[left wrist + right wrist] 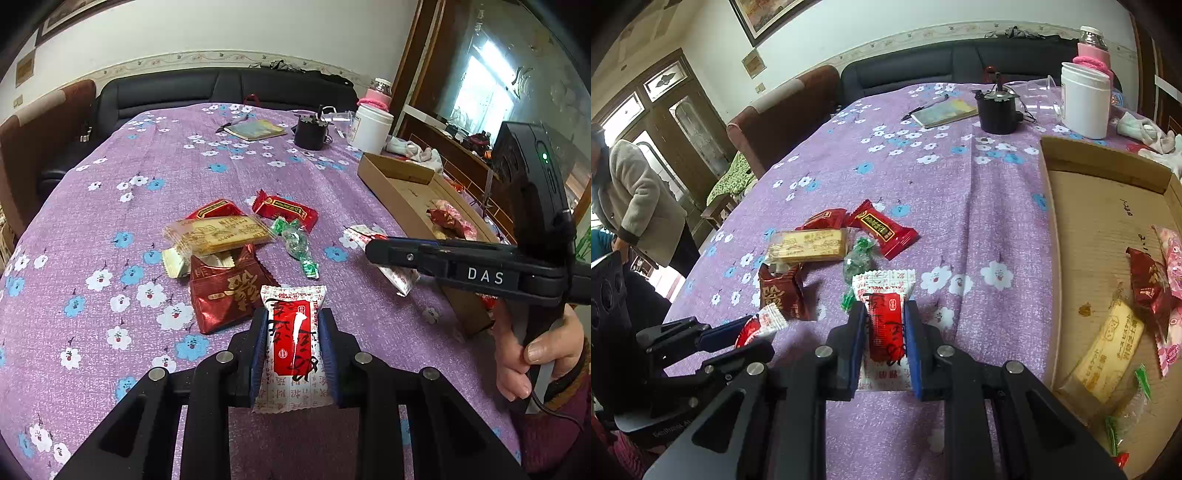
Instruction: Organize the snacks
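The left gripper (293, 345) is clamped on a white-and-red snack packet (293, 339), its blue pads pressing the long sides so the pack rides lengthwise between the fingers and clear of the cloth, probably for carrying. The right gripper (885, 345) is likewise clamped on a second white-and-red packet (884, 325), pinched narrow enough that the wrapper buckles in the middle. Both tools tilt forward and down over the purple flowered tablecloth (110, 221). A hand (535, 354) wraps the right tool's handle at the edge of the left view.

Just ahead of both grippers lies the loose heap still to be sorted: a dark red foil pouch (225, 295), a yellow biscuit pack (218, 232) lying across it, a green-wrapped candy (295, 240) and red wrapped sweets (286, 210).

To the right of the right gripper sits the cardboard box (1082, 229), already holding a biscuit pack (1108, 350) and red and pink packets, likely the collecting place.

Farther off stand a white jar (1084, 99), a black pot (997, 110) and a notebook (942, 110).
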`<state>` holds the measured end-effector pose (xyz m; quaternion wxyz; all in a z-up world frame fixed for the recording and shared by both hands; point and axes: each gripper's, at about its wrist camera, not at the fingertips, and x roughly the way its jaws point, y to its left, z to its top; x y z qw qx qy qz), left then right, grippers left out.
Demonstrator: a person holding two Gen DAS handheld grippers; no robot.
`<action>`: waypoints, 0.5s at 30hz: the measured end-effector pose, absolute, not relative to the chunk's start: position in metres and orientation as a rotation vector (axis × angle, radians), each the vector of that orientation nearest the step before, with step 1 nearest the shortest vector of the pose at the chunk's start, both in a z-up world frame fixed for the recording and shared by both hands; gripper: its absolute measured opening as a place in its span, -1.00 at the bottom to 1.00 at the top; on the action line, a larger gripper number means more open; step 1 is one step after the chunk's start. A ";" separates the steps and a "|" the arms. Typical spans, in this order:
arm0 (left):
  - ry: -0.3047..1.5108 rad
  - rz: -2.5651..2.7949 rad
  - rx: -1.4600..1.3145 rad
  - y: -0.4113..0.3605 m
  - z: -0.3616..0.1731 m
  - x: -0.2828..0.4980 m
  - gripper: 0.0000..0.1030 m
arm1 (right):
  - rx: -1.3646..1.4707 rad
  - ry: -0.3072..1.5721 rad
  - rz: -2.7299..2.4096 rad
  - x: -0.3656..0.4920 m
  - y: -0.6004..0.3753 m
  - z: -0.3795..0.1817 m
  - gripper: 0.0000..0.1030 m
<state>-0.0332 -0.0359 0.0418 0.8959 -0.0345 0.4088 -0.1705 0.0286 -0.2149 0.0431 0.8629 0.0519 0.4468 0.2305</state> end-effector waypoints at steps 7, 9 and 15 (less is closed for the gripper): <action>0.842 -0.357 -0.088 -0.033 0.043 -0.033 -0.46 | 0.112 0.937 0.478 0.029 -0.215 0.043 -0.62; 0.840 -0.357 -0.092 -0.033 0.044 -0.034 -0.46 | 0.113 0.937 0.481 0.029 -0.215 0.043 -0.62; 0.833 -0.352 -0.095 -0.030 0.048 -0.037 -0.46 | 0.114 0.937 0.486 0.028 -0.215 0.043 -0.61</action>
